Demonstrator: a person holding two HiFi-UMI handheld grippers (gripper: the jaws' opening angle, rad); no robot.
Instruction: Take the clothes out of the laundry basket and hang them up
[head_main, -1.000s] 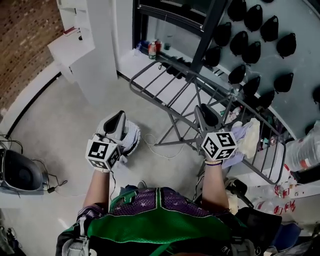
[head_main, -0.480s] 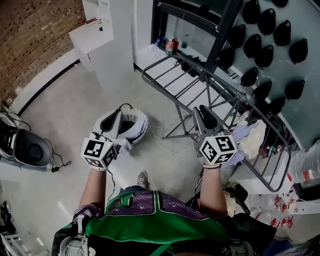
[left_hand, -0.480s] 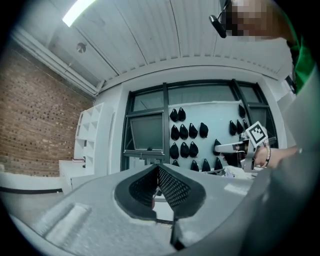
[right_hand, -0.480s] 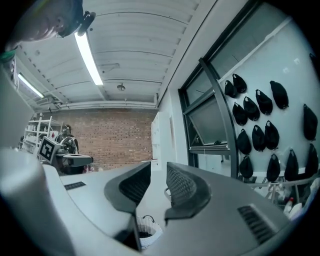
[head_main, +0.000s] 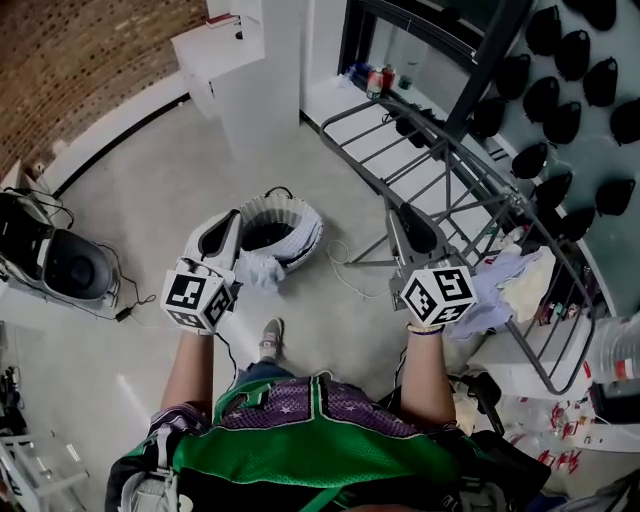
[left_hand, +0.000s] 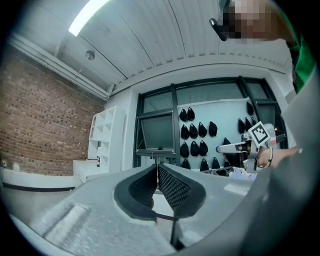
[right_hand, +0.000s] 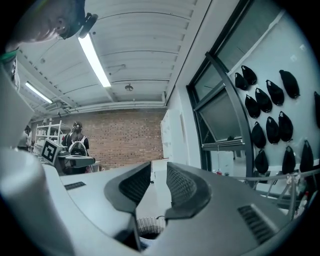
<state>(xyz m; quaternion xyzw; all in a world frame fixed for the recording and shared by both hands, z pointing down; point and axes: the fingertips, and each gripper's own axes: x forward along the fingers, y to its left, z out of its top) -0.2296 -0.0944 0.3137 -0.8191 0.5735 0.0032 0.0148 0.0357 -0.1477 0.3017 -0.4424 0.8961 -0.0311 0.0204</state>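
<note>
Laundry basket (head_main: 290, 232), white and ribbed, stands on the floor with a pale cloth (head_main: 262, 269) at its near rim, just beside the left tongs (head_main: 230, 225), which are pressed together with nothing seen between them. The right tongs (head_main: 412, 228) stand spread and empty beside the drying rack (head_main: 440, 160), where pale clothes (head_main: 500, 290) hang over the rails.

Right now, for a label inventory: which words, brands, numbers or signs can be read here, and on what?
None can be read.
Containers on the ledge: labels too small.
Red-and-white packaging, head view's lower right: print blurred.
Cubes on the left gripper and right gripper: square marker patterns, no words.
</note>
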